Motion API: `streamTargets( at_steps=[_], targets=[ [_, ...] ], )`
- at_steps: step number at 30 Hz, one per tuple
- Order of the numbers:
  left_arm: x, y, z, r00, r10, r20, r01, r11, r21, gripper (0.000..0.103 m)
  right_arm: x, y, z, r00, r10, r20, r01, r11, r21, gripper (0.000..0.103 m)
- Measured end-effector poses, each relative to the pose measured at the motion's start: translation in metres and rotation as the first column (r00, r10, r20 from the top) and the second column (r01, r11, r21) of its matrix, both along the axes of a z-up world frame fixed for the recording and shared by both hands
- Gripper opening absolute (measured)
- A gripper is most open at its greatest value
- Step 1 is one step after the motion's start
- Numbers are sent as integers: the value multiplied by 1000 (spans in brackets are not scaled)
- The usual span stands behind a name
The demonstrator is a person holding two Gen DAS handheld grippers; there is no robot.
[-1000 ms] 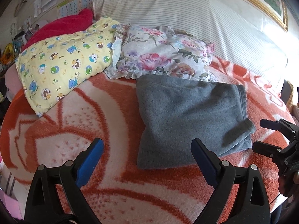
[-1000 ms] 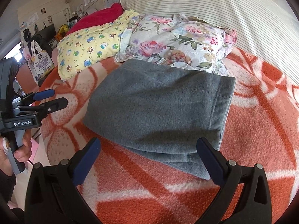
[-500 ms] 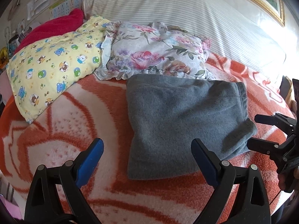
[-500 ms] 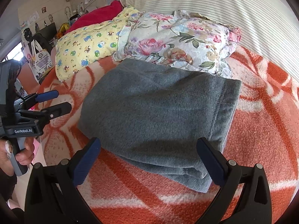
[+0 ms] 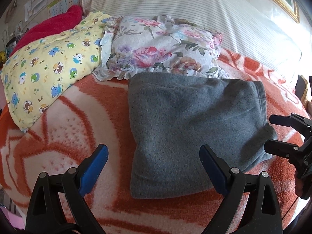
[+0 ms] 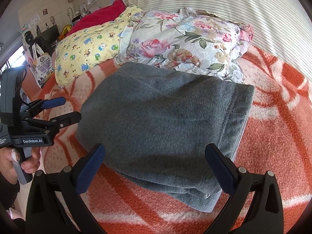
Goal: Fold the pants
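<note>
The grey fleece pants (image 5: 191,120) lie folded into a thick rectangle on the orange and white blanket (image 5: 64,128). They also show in the right wrist view (image 6: 165,120). My left gripper (image 5: 154,154) is open and empty, just in front of the pants' near left corner. It shows from the side in the right wrist view (image 6: 68,109), close to the pants' left edge. My right gripper (image 6: 155,156) is open and empty, over the pants' near edge. It shows at the pants' right edge in the left wrist view (image 5: 273,132).
A floral pillow (image 5: 161,48) touches the far edge of the pants. A yellow cartoon-print pillow (image 5: 50,64) and a red blanket (image 5: 46,27) lie at the back left. A striped headboard cushion (image 5: 195,5) runs along the back. Cluttered furniture stands beyond the bed's left side (image 6: 39,39).
Both grippers have moved closer to the folded pants. The left gripper has shifted right toward the pants' left edge. Both stay open; the pants have not moved.
</note>
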State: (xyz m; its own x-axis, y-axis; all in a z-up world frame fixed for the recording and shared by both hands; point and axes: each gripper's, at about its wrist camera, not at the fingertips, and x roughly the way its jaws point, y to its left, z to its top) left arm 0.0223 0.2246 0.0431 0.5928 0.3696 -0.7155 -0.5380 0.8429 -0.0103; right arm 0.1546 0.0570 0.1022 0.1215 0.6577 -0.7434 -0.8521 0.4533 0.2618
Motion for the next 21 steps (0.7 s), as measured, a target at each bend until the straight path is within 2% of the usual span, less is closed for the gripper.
streamTargets(
  at_steps=[21],
  targets=[
    [17,4,-4,1000,-20,-14,19,1000,-13,95,13,2,-10,1000,-9,-23,9,1000,2,102]
  ],
)
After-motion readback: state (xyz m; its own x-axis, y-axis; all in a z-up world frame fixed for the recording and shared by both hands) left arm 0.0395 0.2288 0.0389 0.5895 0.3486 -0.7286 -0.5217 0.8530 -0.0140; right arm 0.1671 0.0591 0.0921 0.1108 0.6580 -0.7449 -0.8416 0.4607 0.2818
